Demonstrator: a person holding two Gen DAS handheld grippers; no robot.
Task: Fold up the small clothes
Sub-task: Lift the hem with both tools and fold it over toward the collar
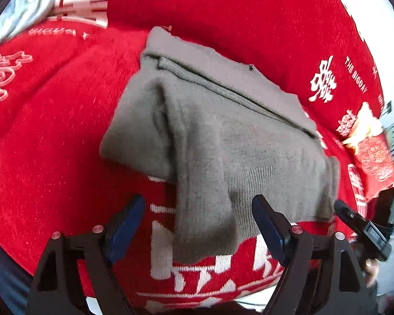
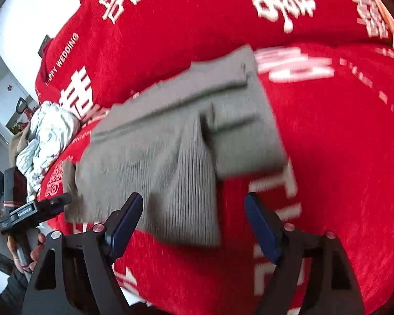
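Grey knit garment (image 1: 223, 136) is laid partly folded on the red blanket (image 1: 52, 157). Left gripper (image 1: 197, 225) and right gripper (image 2: 191, 223) are held spread, nothing gripped. Soft, light, limp knit expected; the near hem corners should be pinched.

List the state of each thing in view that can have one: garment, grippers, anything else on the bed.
Grey garment: partly folded, lying on the blanket, held by neither gripper.
Left gripper: open, fingers empty, just short of the garment's near edge.
Right gripper: open, fingers empty, near the garment's hanging edge.
Red blanket: spread out under the garment.
Pale cloth: crumpled, unfolded, off to the side.
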